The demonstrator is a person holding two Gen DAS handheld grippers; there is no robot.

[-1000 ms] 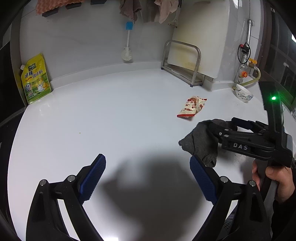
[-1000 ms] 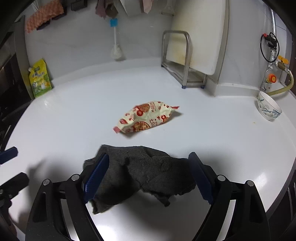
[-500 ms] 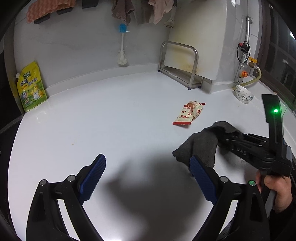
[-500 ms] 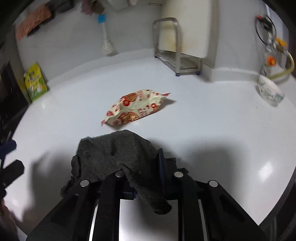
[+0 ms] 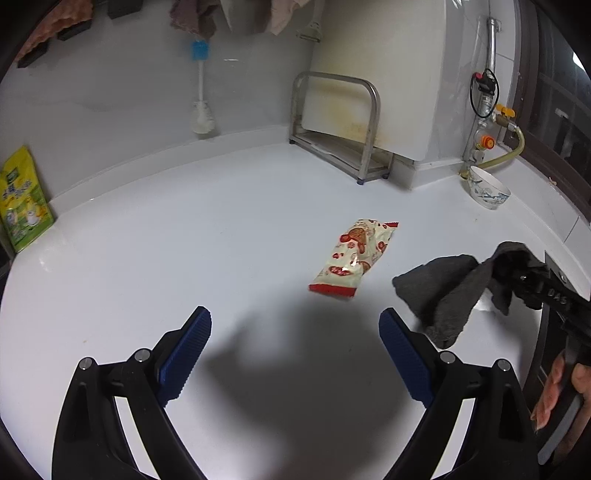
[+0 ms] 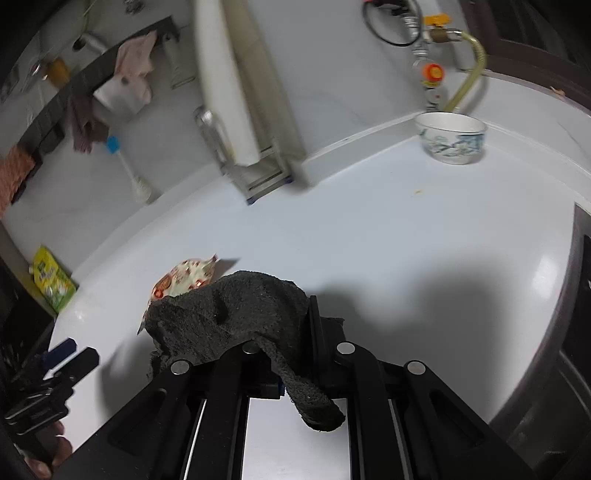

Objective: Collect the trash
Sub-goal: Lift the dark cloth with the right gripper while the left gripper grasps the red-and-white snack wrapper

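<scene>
Grey rag (image 6: 236, 310) clamped in right tongs (image 6: 291, 354), left tongs (image 5: 295, 343) gaping

It was a home kitchen. A white tabletop (image 5: 155, 236) carried a cutting board (image 5: 373, 70) in a metal rack (image 5: 364, 147), a patterned bowl (image 5: 487, 190) and, far right, a gas valve (image 5: 496, 114). Cloths (image 5: 192, 16) and a brush (image 5: 201, 92) hung on the far wall.

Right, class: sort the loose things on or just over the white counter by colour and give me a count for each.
Red-and-cream: 1, snack wrapper
Dark grey: 1, cloth, clamped in the right gripper
Yellow-green: 1, pouch
White-and-blue: 1, bowl
Total: 4
</scene>
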